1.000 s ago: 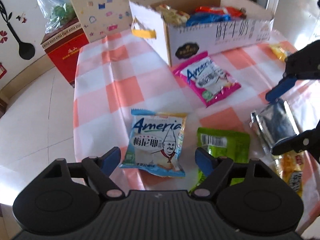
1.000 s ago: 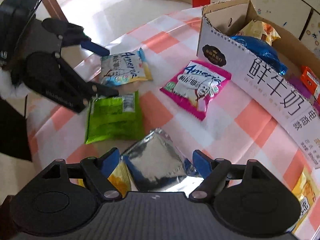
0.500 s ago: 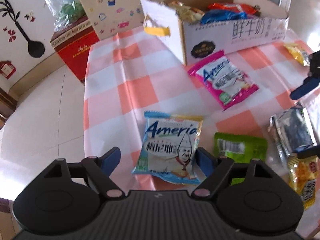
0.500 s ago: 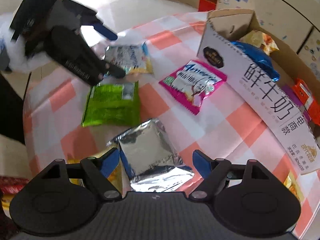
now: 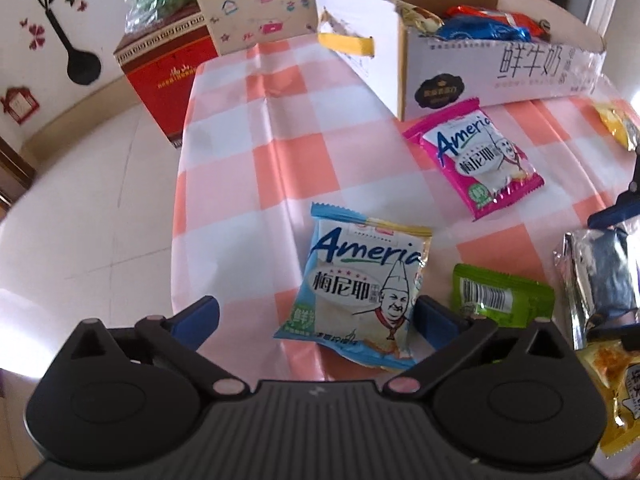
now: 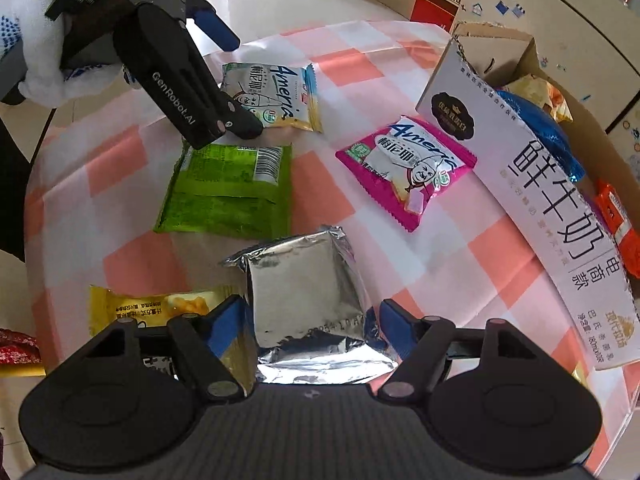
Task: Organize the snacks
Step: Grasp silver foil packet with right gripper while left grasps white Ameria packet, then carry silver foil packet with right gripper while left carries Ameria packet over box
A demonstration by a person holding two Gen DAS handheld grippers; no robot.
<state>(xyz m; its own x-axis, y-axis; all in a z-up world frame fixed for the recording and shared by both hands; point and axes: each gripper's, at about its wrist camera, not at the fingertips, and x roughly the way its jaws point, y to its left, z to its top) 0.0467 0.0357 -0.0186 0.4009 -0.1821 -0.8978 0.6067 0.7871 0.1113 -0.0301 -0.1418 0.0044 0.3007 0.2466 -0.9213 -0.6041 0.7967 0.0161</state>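
My left gripper [image 5: 316, 316] is open, its fingers on either side of the near end of a blue Ameria snack pack [image 5: 364, 288] lying on the checked tablecloth; the pack also shows in the right wrist view [image 6: 276, 96]. My right gripper [image 6: 310, 320] is open around a silver foil pack [image 6: 308, 280], which also shows in the left wrist view [image 5: 604, 276]. A pink Ameria pack [image 6: 408, 164] and a green pack [image 6: 228, 196] lie between them. A white cardboard box [image 6: 552, 208] with several snacks inside stands behind.
A yellow snack pack [image 6: 148, 312] lies under my right gripper's left finger. Another yellow pack [image 5: 616, 124] lies at the far right. A red box [image 5: 168, 76] stands on the floor beyond the table's left edge [image 5: 180, 208].
My left gripper has moved left and closer, so the blue pack now lies between its fingers. My right gripper has drawn back slightly over the silver pack.
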